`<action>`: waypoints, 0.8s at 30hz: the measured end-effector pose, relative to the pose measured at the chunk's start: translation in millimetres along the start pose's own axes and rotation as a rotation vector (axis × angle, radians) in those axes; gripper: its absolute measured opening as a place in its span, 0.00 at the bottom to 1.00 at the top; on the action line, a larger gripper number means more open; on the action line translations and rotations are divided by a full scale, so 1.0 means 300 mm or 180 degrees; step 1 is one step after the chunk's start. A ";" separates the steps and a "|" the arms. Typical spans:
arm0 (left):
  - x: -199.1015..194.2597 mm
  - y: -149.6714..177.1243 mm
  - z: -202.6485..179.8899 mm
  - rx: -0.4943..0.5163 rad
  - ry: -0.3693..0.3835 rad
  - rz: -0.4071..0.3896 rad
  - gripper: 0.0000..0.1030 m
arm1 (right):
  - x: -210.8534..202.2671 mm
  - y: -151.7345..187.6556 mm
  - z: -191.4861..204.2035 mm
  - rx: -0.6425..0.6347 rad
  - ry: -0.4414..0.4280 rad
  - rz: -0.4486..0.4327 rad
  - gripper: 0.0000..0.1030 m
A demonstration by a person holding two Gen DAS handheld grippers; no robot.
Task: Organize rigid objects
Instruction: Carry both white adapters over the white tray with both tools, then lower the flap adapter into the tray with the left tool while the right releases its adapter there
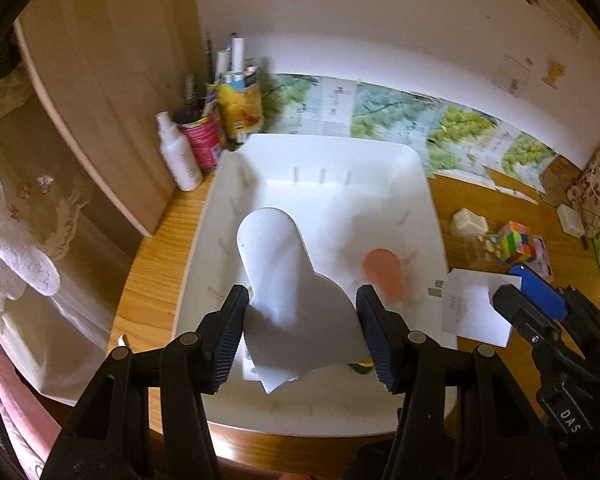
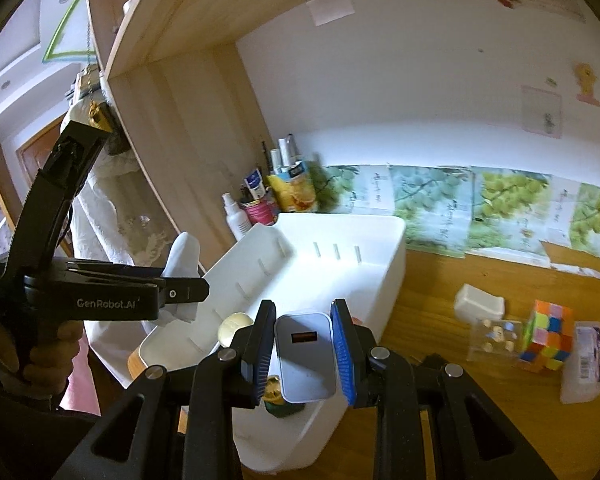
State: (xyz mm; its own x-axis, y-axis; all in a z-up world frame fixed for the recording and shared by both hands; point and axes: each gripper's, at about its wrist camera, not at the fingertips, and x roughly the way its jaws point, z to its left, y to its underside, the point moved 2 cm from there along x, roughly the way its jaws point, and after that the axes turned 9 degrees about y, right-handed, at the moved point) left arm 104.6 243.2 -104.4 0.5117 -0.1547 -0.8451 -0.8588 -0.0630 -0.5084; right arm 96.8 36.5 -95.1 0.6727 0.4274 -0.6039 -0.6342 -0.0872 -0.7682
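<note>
Gripping white charger (image 2: 306, 356), right gripper (image 2: 305, 354); left gripper (image 1: 302, 320) pinching white sheet (image 1: 292, 280) over bin (image 1: 428, 200)

Both grippers black plastic, scissor-style arms with silver round rivets. Left gripper (image 1: 302, 334): black ribbed pads (image 1: 228, 340). Right gripper (image 2: 305, 350): blue ribbed pads (image 2: 343, 354). Left unit's side, at 9 o'clock in right view, reads "GenRobot.AI" in white; bare-skinned hand (image 2: 40, 354) grips its handle.
</note>
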 end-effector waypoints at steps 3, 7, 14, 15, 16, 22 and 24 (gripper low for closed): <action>0.001 -0.008 0.029 -0.0083 -0.0008 -0.0028 0.58 | 0.014 -0.004 0.025 -0.0039 -0.0027 0.0009 0.28; 0.006 -0.013 0.066 -0.0217 -0.0018 -0.0066 0.58 | 0.028 -0.005 0.061 -0.0159 -0.0032 0.0028 0.28; 0.016 -0.006 0.091 -0.0420 0.0023 -0.0080 0.58 | 0.050 -0.003 0.098 -0.0293 -0.0059 0.0107 0.28; 0.012 -0.006 0.090 -0.0428 0.0023 -0.0110 0.58 | 0.052 -0.002 0.098 -0.0295 -0.0052 0.0117 0.28; 0.007 -0.007 0.091 -0.0435 0.0025 -0.0148 0.58 | 0.051 -0.003 0.098 -0.0292 -0.0055 0.0103 0.28; -0.016 -0.002 0.095 -0.0506 0.0038 -0.0265 0.72 | 0.046 -0.005 0.093 -0.0260 0.0001 0.0078 0.37; -0.019 0.004 0.094 -0.0523 0.0051 -0.0265 0.73 | 0.039 -0.003 0.090 -0.0243 0.0020 0.0060 0.46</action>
State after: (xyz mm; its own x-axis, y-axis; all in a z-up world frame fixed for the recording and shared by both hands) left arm 101.5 271.9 -104.9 0.5819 -0.1579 -0.7978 -0.8067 -0.2364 -0.5416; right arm 94.9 65.9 -95.8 0.6634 0.4196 -0.6196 -0.6161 -0.1636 -0.7705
